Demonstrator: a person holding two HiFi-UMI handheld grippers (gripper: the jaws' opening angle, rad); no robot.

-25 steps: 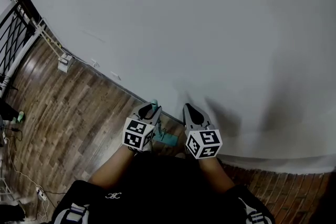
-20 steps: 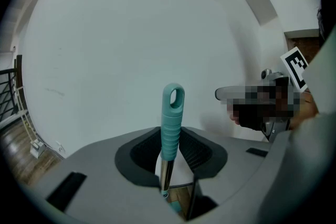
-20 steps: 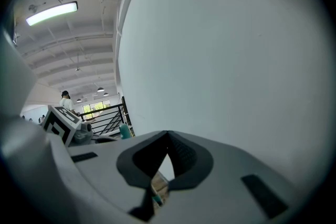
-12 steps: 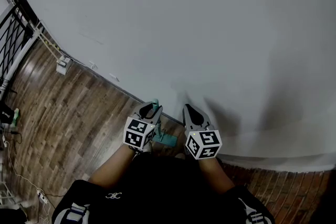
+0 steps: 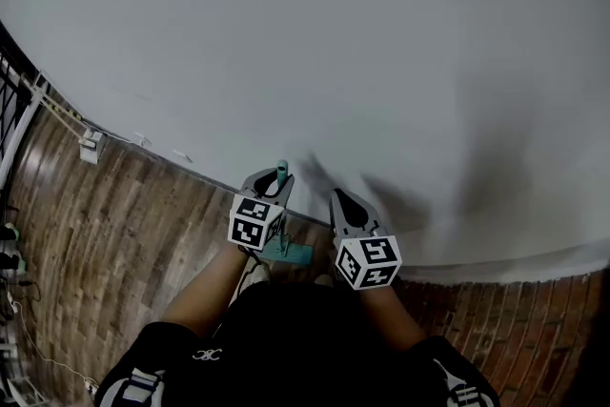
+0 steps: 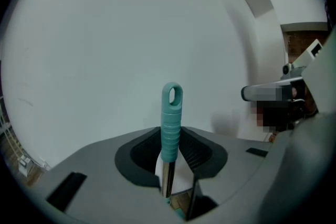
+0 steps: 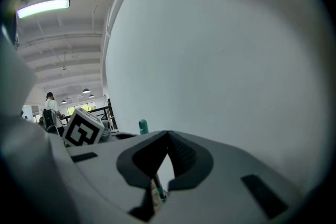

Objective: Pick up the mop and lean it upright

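We hold the mop upright, its teal grip pinched between the jaws of our left gripper and its teal head low by our feet, close to the foot of the white wall. Our right gripper sits just beside, jaws pressed together on nothing. We judge the lift done; leaning the handle on the wall and letting go remain. Below runs a wood-plank floor, with a black railing far left
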